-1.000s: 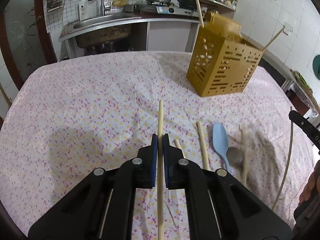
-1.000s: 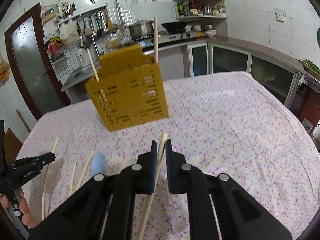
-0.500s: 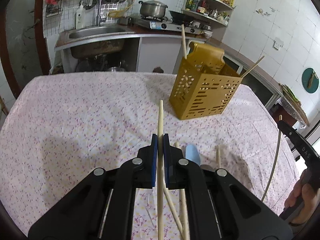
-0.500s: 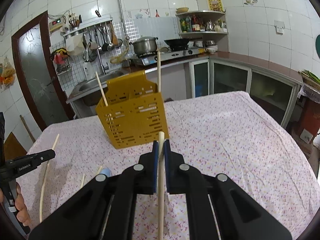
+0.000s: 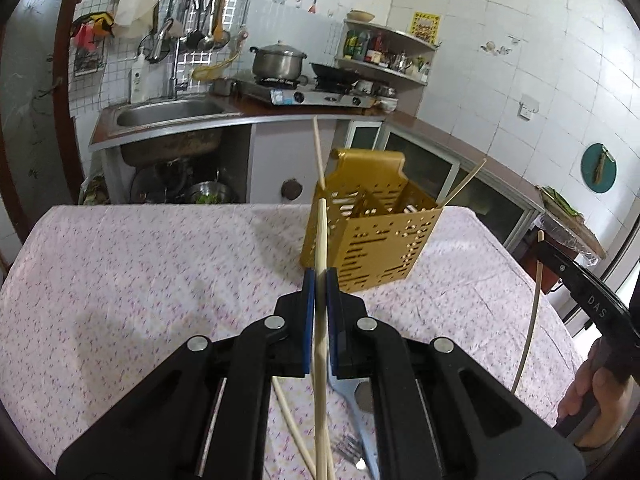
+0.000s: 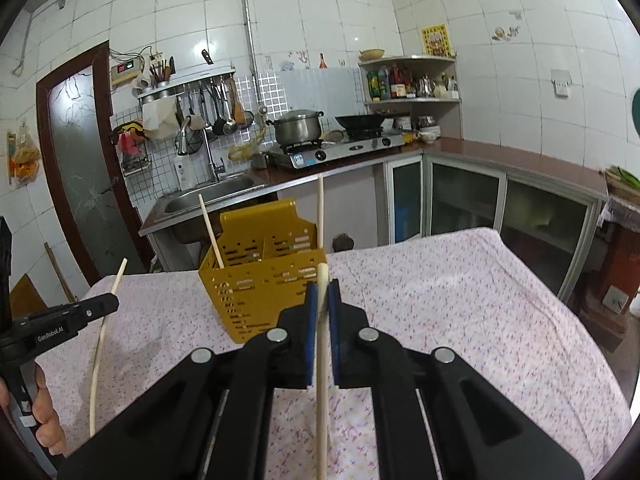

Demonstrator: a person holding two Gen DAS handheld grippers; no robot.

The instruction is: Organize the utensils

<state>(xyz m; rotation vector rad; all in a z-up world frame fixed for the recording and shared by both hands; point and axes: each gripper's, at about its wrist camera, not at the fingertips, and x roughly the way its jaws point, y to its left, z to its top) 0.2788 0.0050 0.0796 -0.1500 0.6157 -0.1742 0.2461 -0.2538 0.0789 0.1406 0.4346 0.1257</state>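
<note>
Carrying a chopstick in each pair of tongs toward the yellow holder.

Left tongs point(image 5: 320, 280) are pinching one chopstick point(image 5: 320, 344) along its length, tip pointing at the yellow holder point(image 5: 376, 252) on the flowered counter point(image 5: 160, 264); right tongs point(image 6: 322, 292) are pinching a second chopstick point(image 6: 321, 392) the same way, both clear of the cloth. Two sticks already stand in the holder, while a blue spoon point(image 5: 352, 392), a fork point(image 5: 348, 450) and another loose chopstick point(image 5: 292, 420) wait below. Next, by my reckoning: tip each stick upright over an open compartment, lower it in, then release.
</note>
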